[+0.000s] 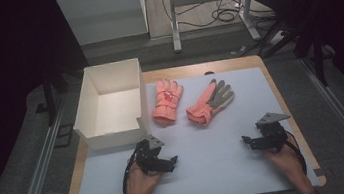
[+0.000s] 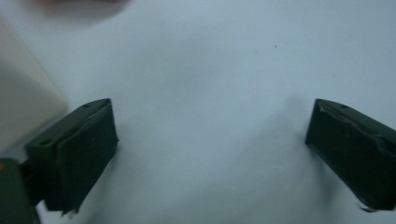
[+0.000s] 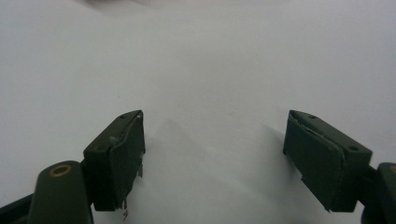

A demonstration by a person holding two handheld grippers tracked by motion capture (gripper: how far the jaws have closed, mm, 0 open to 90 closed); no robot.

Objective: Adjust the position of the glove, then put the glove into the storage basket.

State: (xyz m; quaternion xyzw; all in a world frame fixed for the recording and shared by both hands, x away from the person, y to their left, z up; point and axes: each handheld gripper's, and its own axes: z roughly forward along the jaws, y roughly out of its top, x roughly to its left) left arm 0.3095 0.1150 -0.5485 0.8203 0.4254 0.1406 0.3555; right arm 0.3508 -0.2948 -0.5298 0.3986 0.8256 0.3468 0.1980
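The left gripper (image 1: 161, 163) sits low over the pale blue mat (image 1: 216, 141), near the front corner of the white box (image 1: 110, 102). In the left gripper view its two black jaws stand wide apart with bare mat between them, and the box corner (image 2: 23, 107) shows at the left edge. The gripper is open and holds nothing.

The right gripper (image 1: 254, 141) sits over the right part of the mat, well apart from the left one. In the right gripper view (image 3: 212, 140) its jaws are likewise spread, with plain mat between them (a faint shadow only). It is open and holds nothing.

Two orange gloves lie on the far half of the mat, well apart from both grippers. The left glove (image 1: 166, 101) lies just beside the box's right wall, fingers pointing away from the person. The right glove (image 1: 209, 102) lies near it, tilted, with its grey palm up; the two do not touch.

The box stands open at the top on the left part of the table (image 1: 280, 93), overhanging the table's left edge.
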